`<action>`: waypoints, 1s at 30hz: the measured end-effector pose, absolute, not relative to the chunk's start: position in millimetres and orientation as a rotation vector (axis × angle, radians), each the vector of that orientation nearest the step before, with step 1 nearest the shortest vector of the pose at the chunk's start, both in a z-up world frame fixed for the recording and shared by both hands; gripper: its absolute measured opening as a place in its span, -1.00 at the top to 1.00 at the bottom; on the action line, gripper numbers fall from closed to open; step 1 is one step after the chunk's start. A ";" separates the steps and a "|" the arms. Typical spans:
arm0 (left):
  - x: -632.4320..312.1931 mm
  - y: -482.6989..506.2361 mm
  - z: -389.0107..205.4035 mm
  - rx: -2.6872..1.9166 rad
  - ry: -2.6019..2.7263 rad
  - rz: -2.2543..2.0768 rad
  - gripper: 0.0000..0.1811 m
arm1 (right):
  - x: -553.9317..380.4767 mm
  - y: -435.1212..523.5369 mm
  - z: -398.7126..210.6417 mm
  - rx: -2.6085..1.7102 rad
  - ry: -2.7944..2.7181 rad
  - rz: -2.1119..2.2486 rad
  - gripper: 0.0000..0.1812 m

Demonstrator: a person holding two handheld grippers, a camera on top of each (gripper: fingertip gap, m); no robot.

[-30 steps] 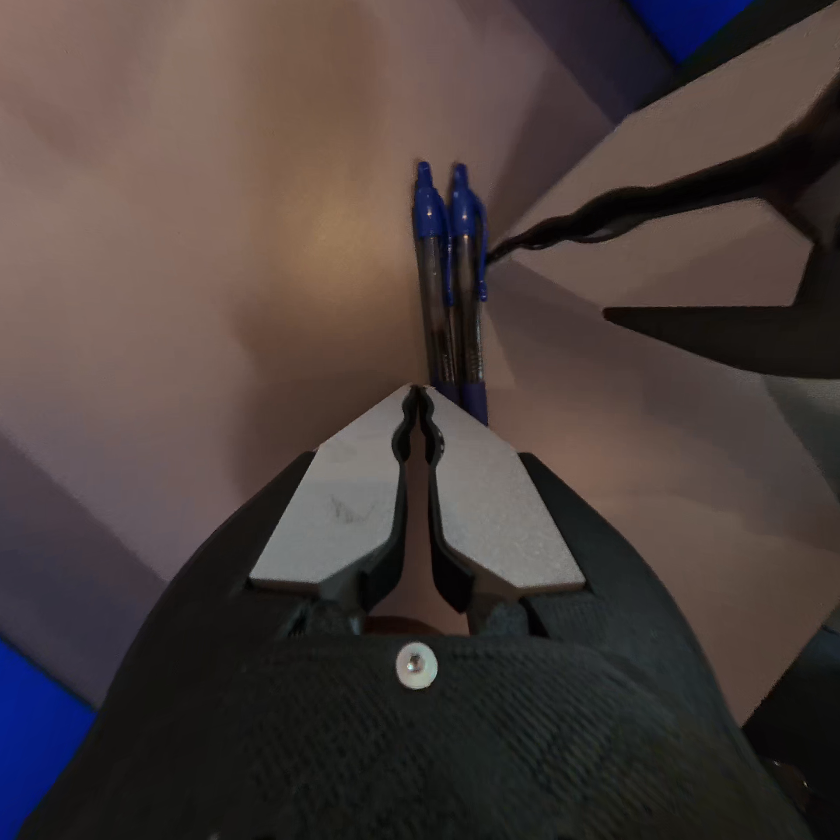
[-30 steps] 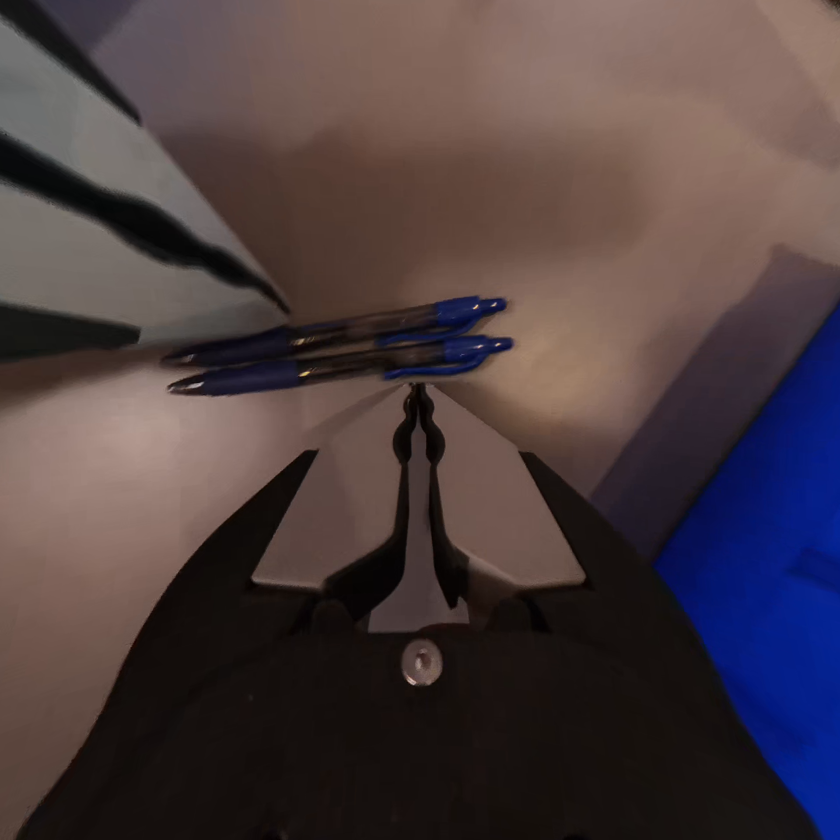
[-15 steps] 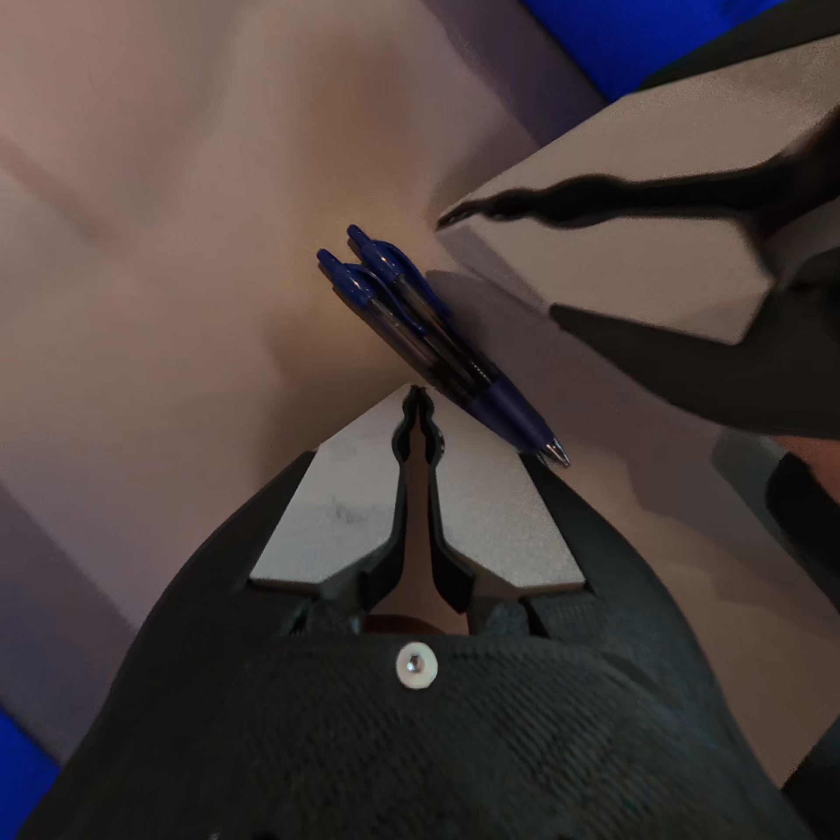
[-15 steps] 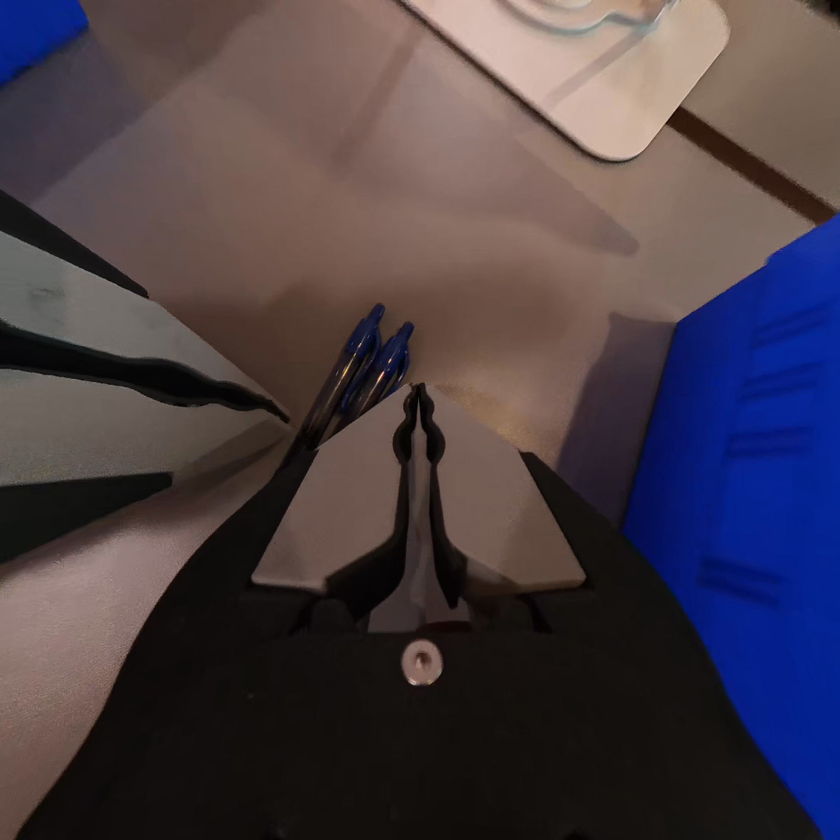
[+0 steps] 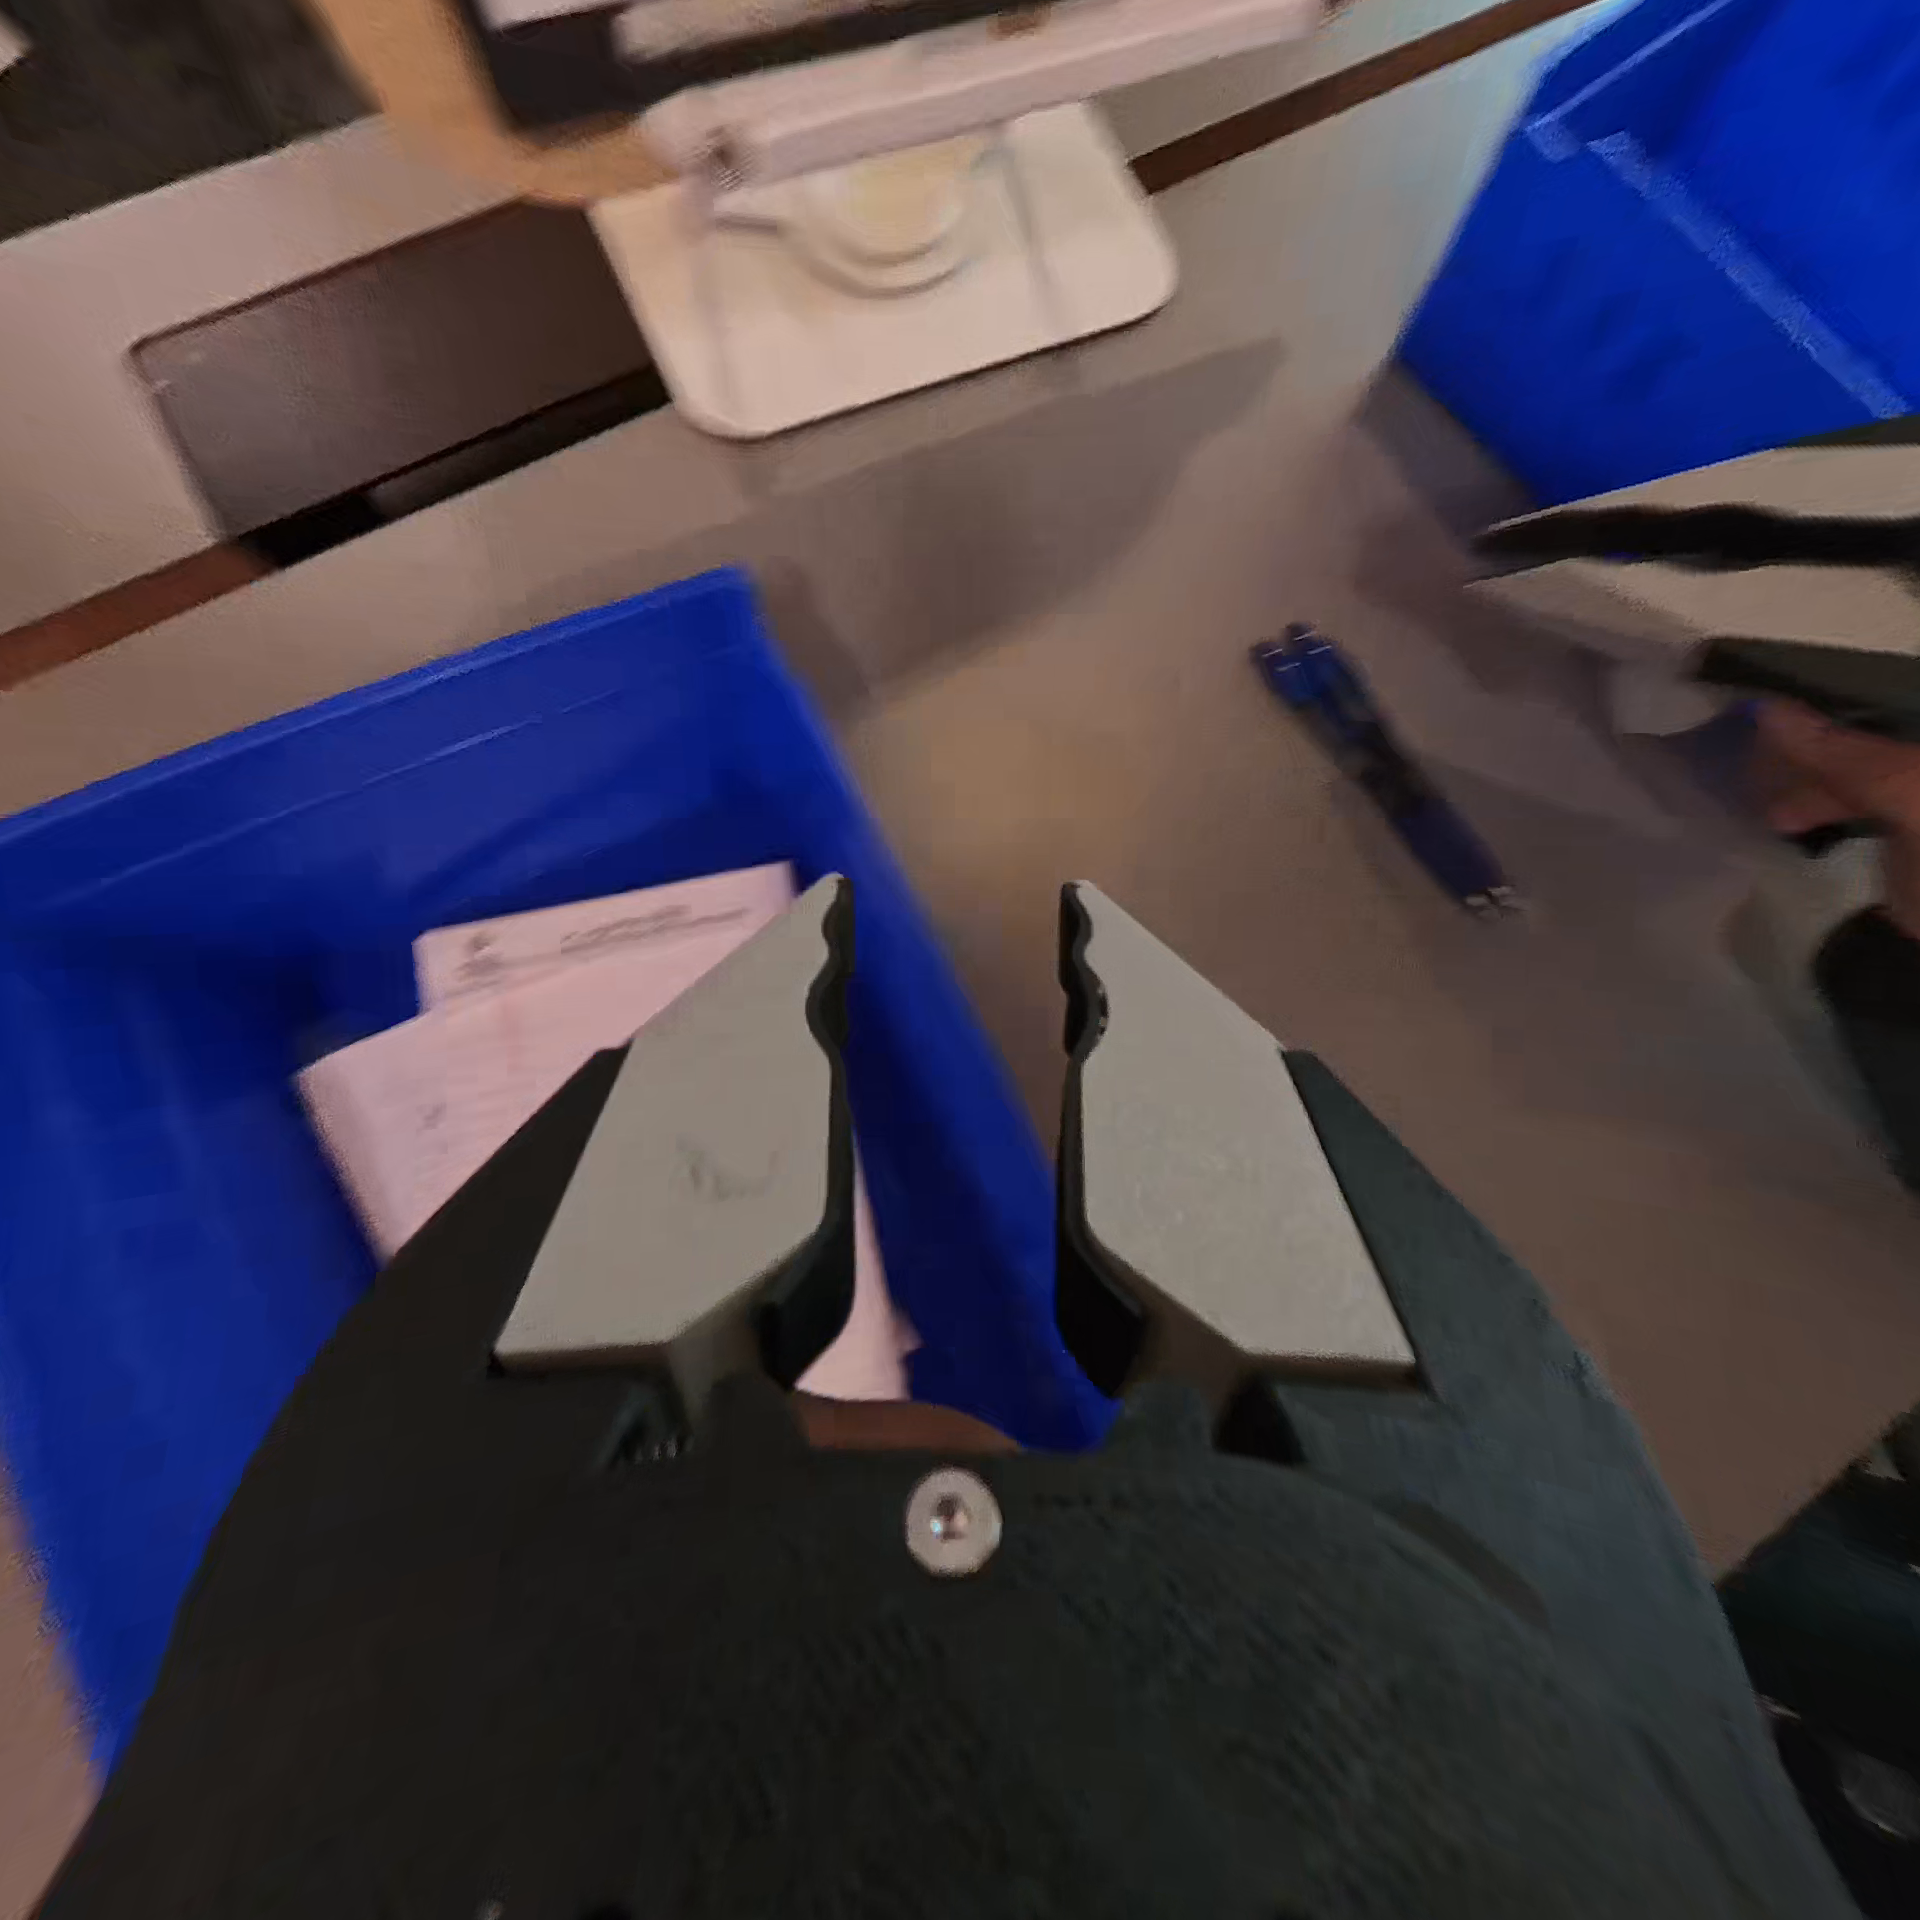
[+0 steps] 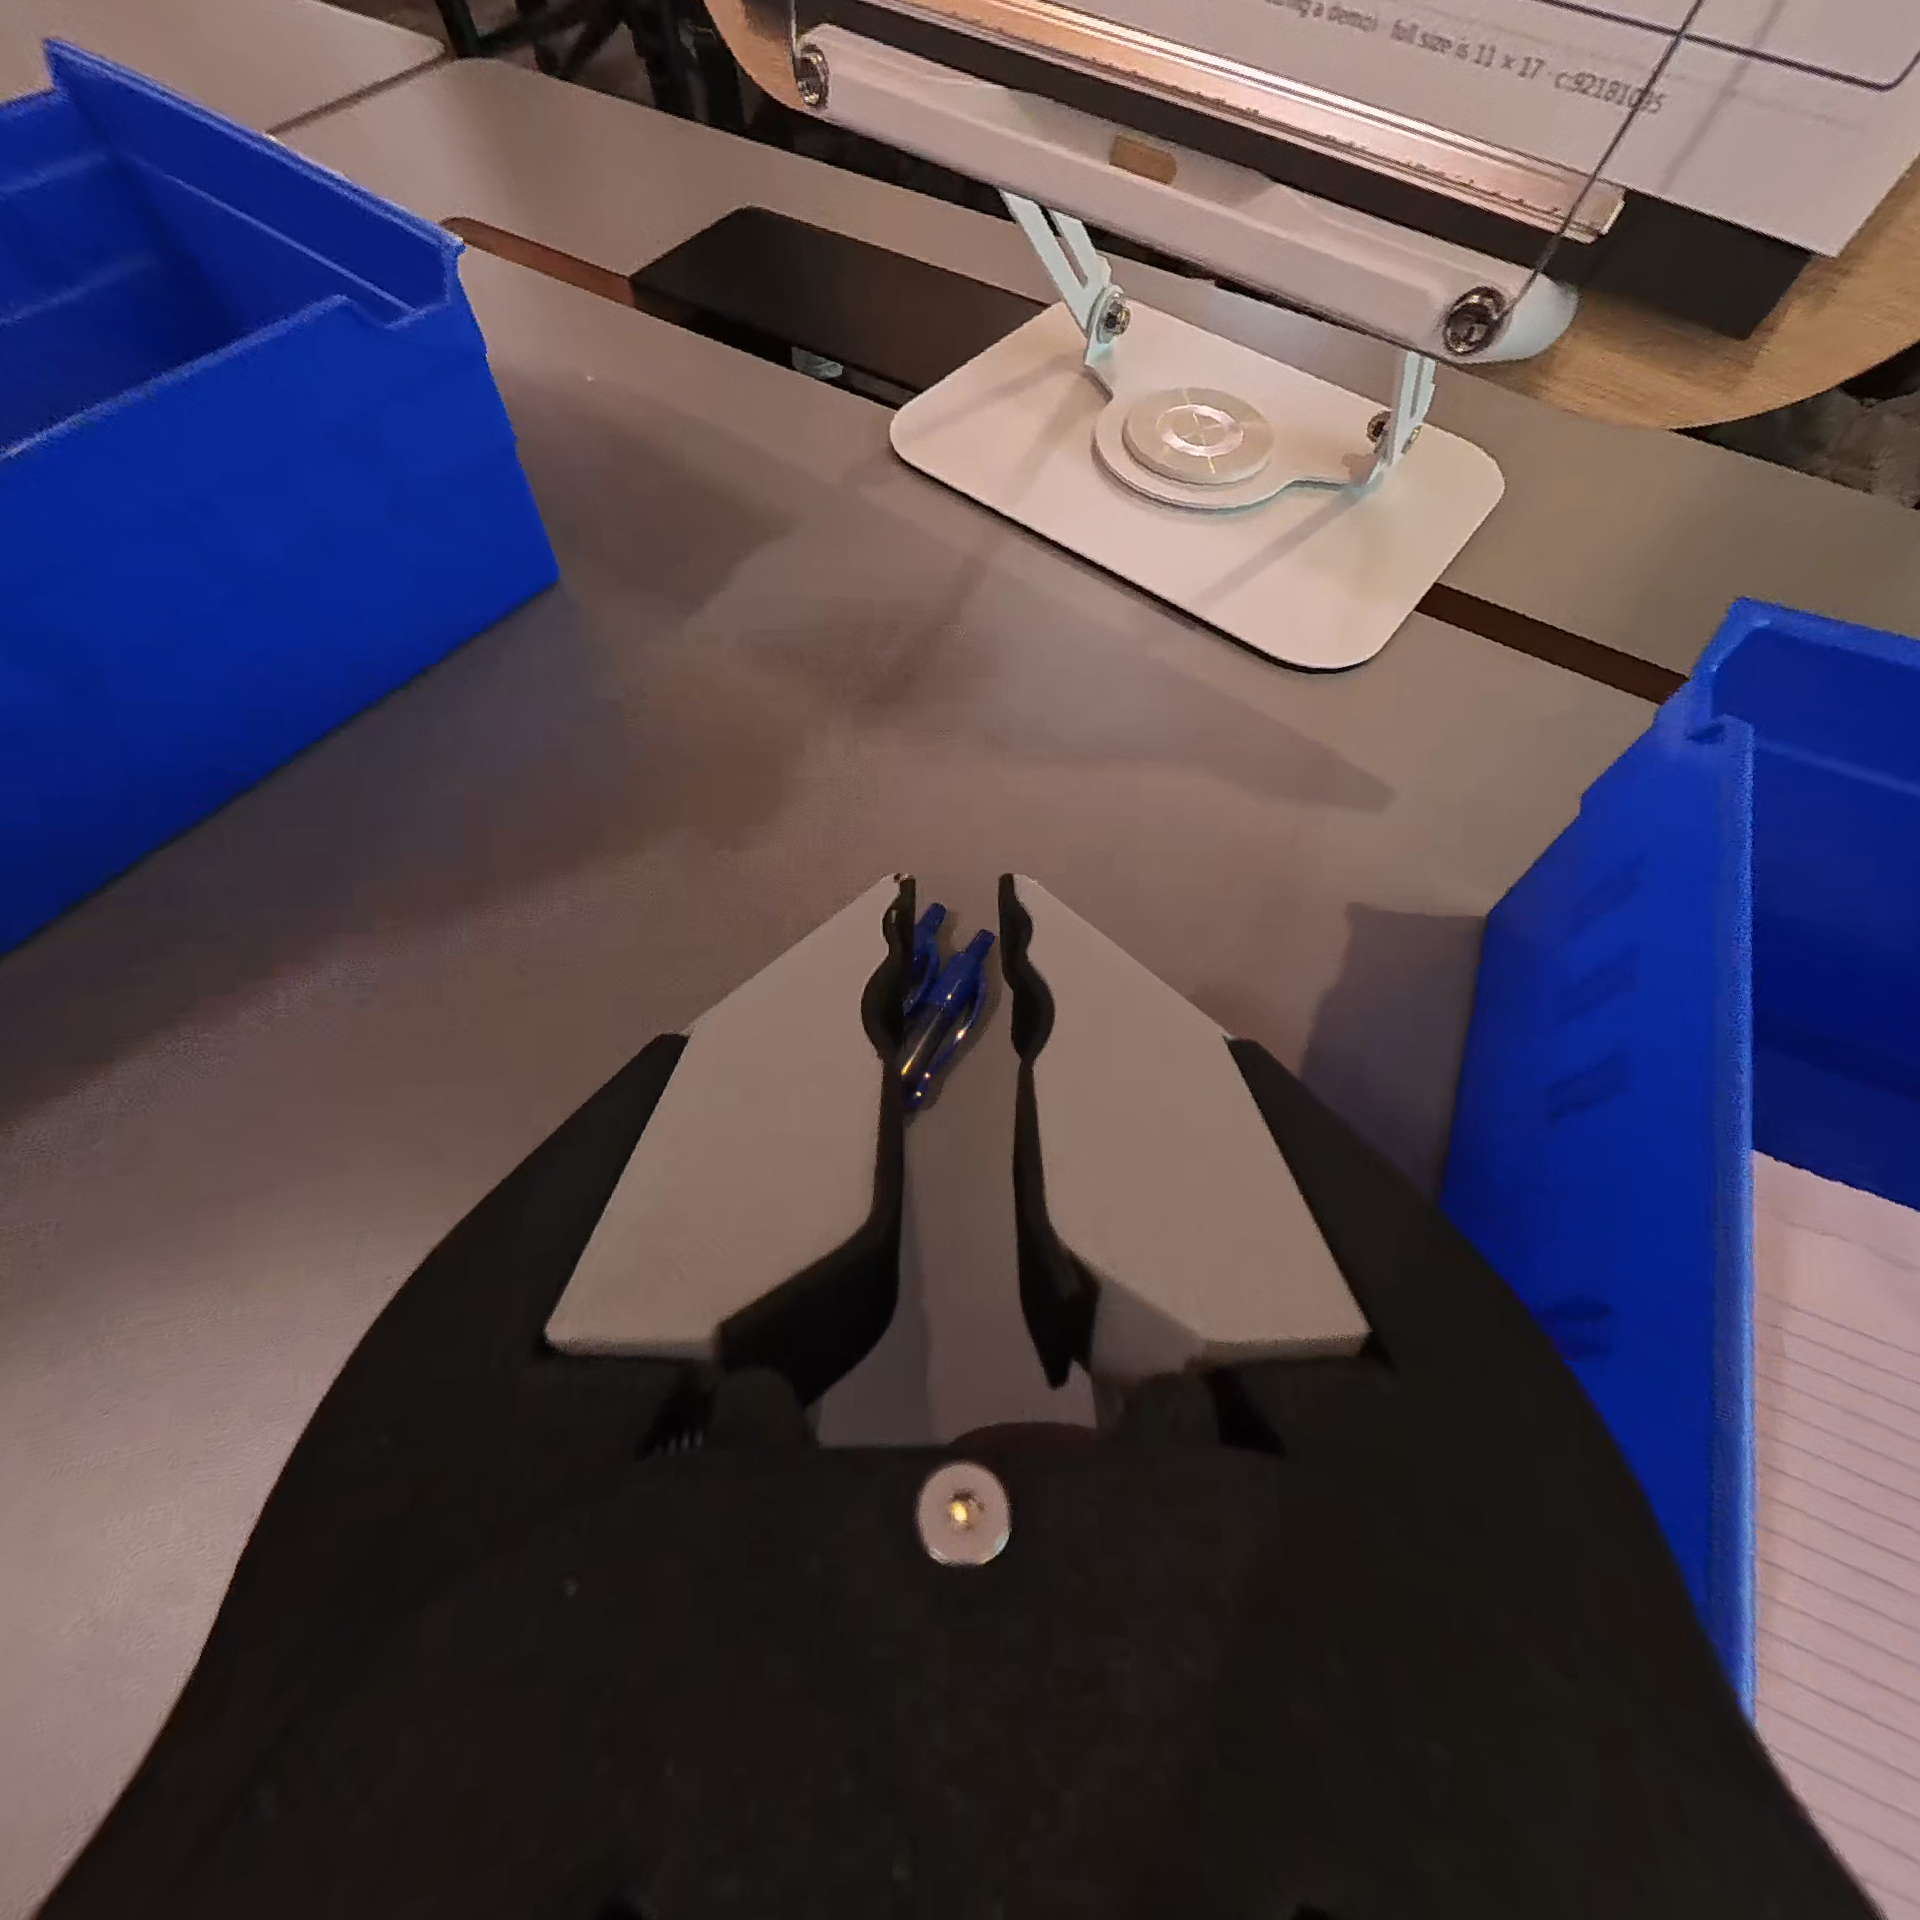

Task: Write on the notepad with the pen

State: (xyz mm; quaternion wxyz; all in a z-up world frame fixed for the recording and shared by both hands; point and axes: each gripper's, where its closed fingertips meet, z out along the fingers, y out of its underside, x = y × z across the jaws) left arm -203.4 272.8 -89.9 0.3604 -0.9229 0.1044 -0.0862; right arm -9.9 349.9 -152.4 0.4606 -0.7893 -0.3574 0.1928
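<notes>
Two blue retractable ballpoint pens (image 5: 1377,764), clear-barrelled with blue rubber grips and metal tips, lie side by side and touching on the grey matt table top (image 6: 727,831), between the two bins. Light, stiff and round, they will likely roll or skate on the smooth surface; the rubber grip near the tip looks the surest hold, since the clear plastic barrel may slip. Because they touch, a pinch risks lifting both or flicking one away. Right gripper (image 6: 954,883): black body, grey wedge fingers, parted a little, holding nothing; seen from its own camera the pens' clip ends show in the gap, though the left view places it above and beside them, apart from them. Left gripper (image 5: 956,914): same make, parted wider, empty, poised over the near wall of the blue plastic bin (image 5: 416,727). Inside that bin lie white printed paper sheets (image 5: 520,1018), loosely stacked, thin and limp. One ruled white notepad (image 6: 1839,1351) rests in the second blue plastic bin (image 6: 1600,1039) at the right; a flat pad, best lifted by an edge. Behind stands a white tablet stand (image 6: 1195,478) on a flat base.
</notes>
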 end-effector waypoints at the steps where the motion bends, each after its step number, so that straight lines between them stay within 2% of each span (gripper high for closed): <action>1: -230.3 269.8 -99.8 -2.418 0.220 -0.183 0.58 | -11.0 349.1 -153.1 -1.940 -0.889 0.468 0.86; 4: -288.6 256.1 -145.3 -2.547 0.060 -0.189 0.58 | -15.5 345.5 -152.8 -1.924 -0.915 0.460 0.86; 9: -327.0 246.7 -197.3 -2.640 -0.070 -0.242 0.57 | -22.4 340.2 -151.1 -1.883 -0.958 0.435 0.86; 14: -339.9 247.1 -211.3 -2.694 -0.064 -0.206 0.42 | -23.8 340.5 -155.5 -1.879 -0.984 0.403 0.87; 19: -346.0 243.7 -228.1 -2.775 -0.034 -0.126 0.44 | -23.6 341.7 -159.5 -1.890 -0.993 0.395 0.87; 30: -314.5 224.6 -221.4 -2.814 -0.018 -0.424 0.24 | -27.2 336.8 -155.3 -1.865 -1.015 0.386 0.87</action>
